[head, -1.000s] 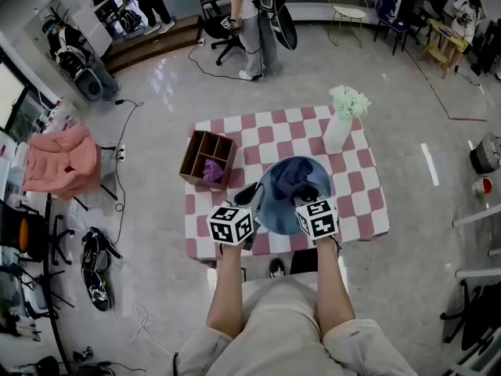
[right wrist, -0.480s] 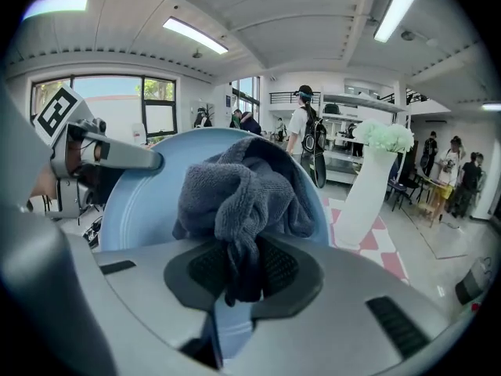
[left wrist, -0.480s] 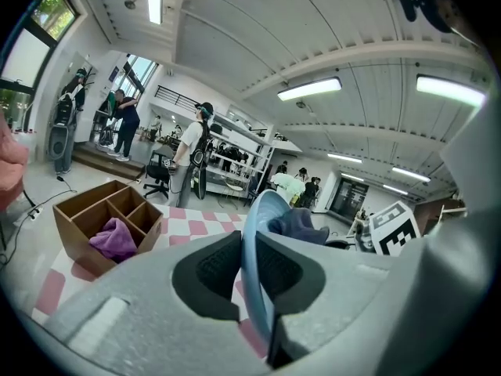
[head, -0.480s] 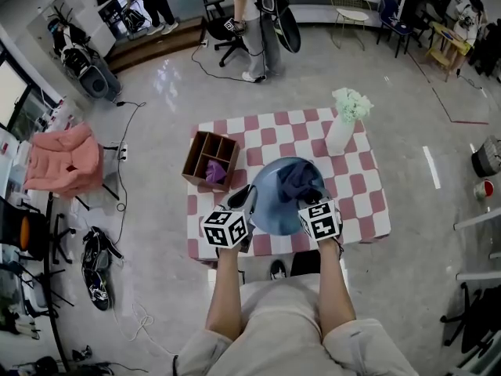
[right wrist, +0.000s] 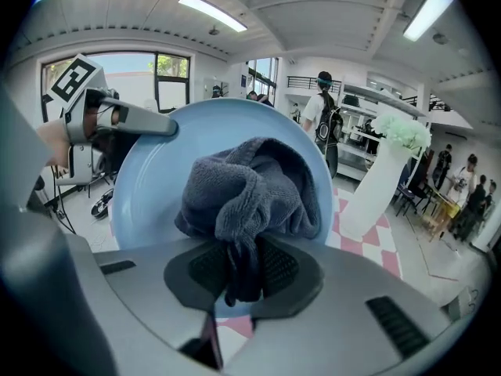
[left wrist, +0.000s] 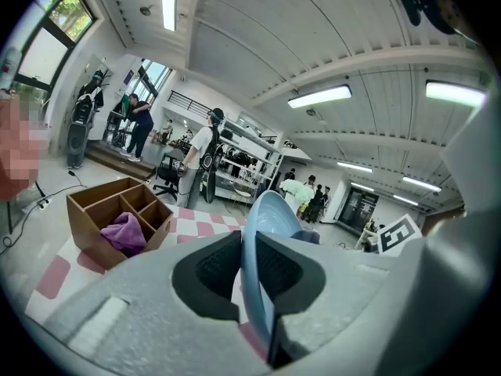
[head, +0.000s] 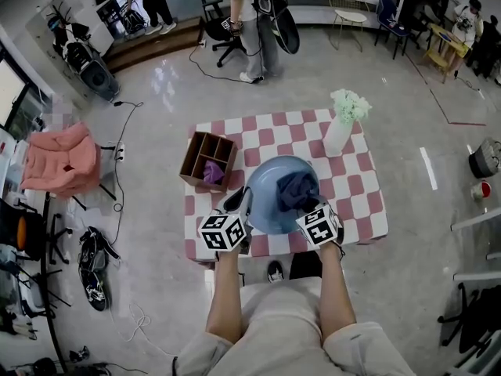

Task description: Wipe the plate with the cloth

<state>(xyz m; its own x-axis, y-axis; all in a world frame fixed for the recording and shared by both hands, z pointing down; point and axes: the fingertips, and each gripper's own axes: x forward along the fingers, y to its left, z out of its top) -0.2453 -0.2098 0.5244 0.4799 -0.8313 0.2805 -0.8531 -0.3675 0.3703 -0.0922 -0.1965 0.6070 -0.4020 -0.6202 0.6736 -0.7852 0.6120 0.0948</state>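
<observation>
Plate (head: 266,200) seemingly on edge, facing cloth (head: 296,188).

The head view looks steeply down from well above the checkered table (head: 366,200), while both gripper views sit low and very near the plate (head: 266,202), the left seeing its rim edge-on, the right facing its inside; all three share this plate.

Bright, even indoor light from ceiling strip lamps (left wrist: 319,95) and windows (right wrist: 137,73), with a glare patch on the glossy floor (head: 168,77). Both gripper views show fisheye bending and dark vignetted corners. The left gripper (left wrist: 249,269) and right gripper (right wrist: 239,269) blur near the lens. The dark cloth (right wrist: 250,190) is sharp against the evenly lit plate (right wrist: 149,202).
</observation>
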